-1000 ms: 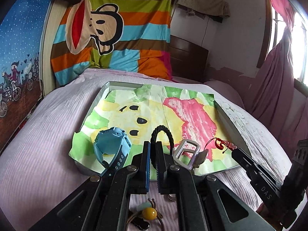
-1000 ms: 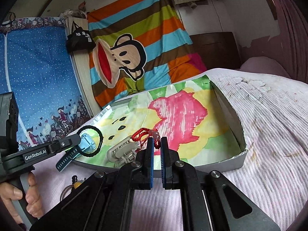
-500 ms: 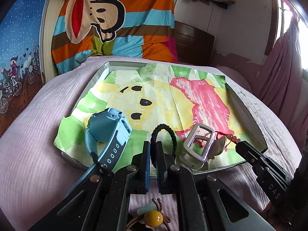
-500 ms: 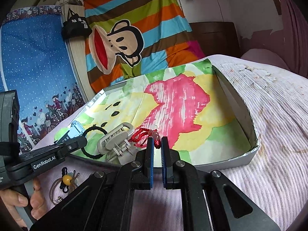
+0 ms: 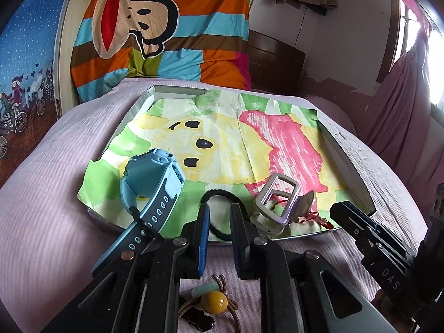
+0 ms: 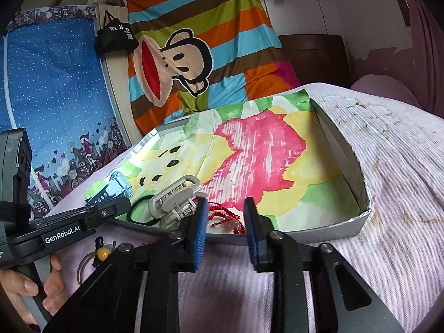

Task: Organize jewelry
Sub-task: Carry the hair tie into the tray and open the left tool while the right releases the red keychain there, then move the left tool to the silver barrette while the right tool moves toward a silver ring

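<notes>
A shallow silver tray (image 5: 147,94) lined with a painted paper lies on the bed. My left gripper (image 5: 219,211) is open at the tray's near edge, its fingers either side of a black hair tie (image 5: 219,194) that rests loose on the paper. Left of the tie lies a blue watch (image 5: 155,183), right of it a beige hair claw (image 5: 280,205). My right gripper (image 6: 225,211) is open too, with a red string bracelet (image 6: 224,217) lying between its fingers just inside the tray rim (image 6: 360,216). The claw (image 6: 174,199) sits to the bracelet's left.
A hair tie with a yellow bead (image 5: 213,301) lies on the pink bedspread beneath my left gripper, outside the tray. A hand (image 6: 33,291) holds the left gripper's handle. A striped monkey blanket (image 5: 155,27) hangs behind the tray. Pink curtains (image 5: 402,97) hang at the right.
Both grippers have opened. The black hair tie and the red bracelet, held before, now lie loose in the tray near its front edge.
</notes>
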`<state>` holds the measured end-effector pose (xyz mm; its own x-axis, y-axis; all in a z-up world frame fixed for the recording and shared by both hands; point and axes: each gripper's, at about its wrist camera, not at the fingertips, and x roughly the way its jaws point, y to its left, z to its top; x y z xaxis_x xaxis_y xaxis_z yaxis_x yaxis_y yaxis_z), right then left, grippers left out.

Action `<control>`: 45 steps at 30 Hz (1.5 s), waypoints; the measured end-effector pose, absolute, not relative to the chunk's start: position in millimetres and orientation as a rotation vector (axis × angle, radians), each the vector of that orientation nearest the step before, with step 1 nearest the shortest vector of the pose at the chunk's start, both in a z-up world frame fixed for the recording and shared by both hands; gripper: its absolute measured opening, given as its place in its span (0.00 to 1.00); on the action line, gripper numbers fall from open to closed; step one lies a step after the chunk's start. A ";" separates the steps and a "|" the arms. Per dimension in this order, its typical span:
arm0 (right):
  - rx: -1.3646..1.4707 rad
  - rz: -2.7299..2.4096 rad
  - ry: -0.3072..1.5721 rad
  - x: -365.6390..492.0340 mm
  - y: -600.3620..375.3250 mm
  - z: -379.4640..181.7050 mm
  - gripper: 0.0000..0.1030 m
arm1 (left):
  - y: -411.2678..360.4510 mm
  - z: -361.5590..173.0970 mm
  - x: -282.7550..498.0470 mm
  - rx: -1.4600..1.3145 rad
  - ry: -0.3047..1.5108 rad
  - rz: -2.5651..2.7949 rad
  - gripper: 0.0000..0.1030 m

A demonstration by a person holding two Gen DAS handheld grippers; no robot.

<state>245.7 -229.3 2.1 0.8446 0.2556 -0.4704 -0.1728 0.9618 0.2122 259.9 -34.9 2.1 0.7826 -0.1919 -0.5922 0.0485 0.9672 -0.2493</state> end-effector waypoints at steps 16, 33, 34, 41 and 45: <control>0.191 0.238 0.238 167.4 -245.7 35.8 0.84 | -5.9 25.9 192.2 -0.291 0.481 -0.130 0.78; 0.091 0.332 0.213 113.3 -228.8 53.1 0.99 | 20.1 27.3 123.0 -0.202 0.425 -0.091 1.00; 0.085 0.342 0.214 110.8 -227.3 52.5 0.99 | 19.9 25.9 119.2 -0.197 0.425 -0.092 1.00; 0.066 0.363 0.237 97.6 -226.9 46.9 0.99 | 18.8 15.1 98.0 -0.184 0.433 -0.109 1.00; 0.080 0.372 0.277 99.4 -233.8 38.8 0.99 | 19.8 11.1 92.3 -0.191 0.459 -0.142 1.00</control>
<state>99.4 -233.8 38.8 0.8944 0.3690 -0.2527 -0.3474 0.9290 0.1273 92.3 19.8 11.1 0.8871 -0.1790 -0.4254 0.0933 0.9723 -0.2144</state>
